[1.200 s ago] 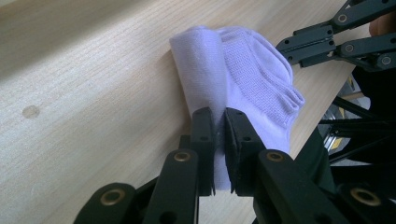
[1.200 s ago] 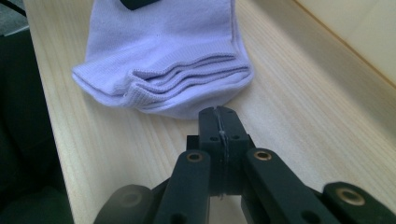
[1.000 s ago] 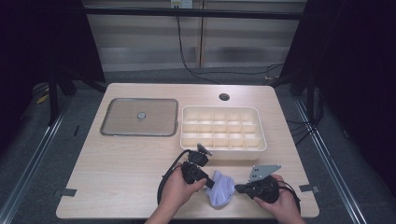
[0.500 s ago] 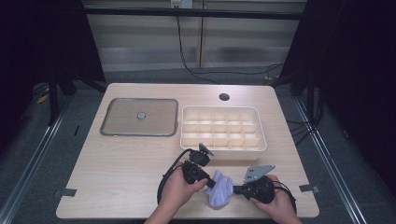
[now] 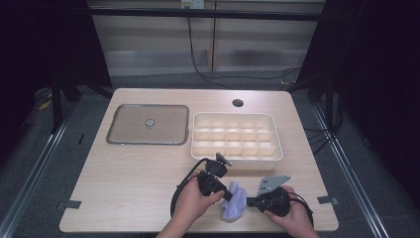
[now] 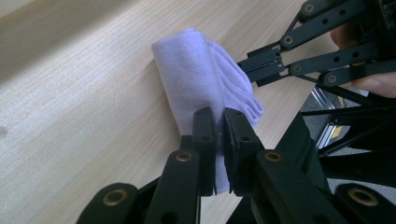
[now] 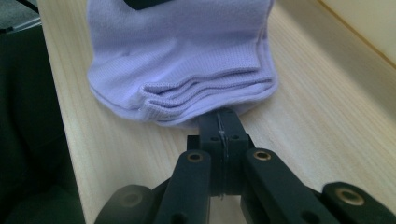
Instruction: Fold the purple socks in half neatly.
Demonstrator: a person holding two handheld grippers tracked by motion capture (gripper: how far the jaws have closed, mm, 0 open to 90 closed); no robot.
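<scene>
So biggest thing first: one table (image 5: 129, 193), light wood-grain top with rounded corners and one small round hole (image 5: 237, 103) near the far edge. On it there's one flat rectangular lid (image 5: 148, 124), clear-ish with a metal-looking rim and a little round knob in the middle, sitting at the far left. Right beside it is one cream plastic organizer box (image 5: 236, 136), a rectangular tray split into a grid of small compartments, looks like three rows of five. Then two handheld grippers, both black with linkage arms full of rivets. The left gripper (image 6: 219, 135) has its jaws pinched down on a thin edge of the sock, fabric sandwiched between the pads. The right gripper (image 7: 223, 133) is clamped on the sock's other end, jaws pretty much flat together with just a sliver of knit caught at the tips. One grey three-cornered plate rides on top of it in the high view. Smallest item: one pale lavender sock (image 5: 234, 201), soft ribbed knit, folded over so you can see several stacked layers along the cuff edge. It's lying on the table near the front edge, between the two grippers, well in front of the organizer box.
</scene>
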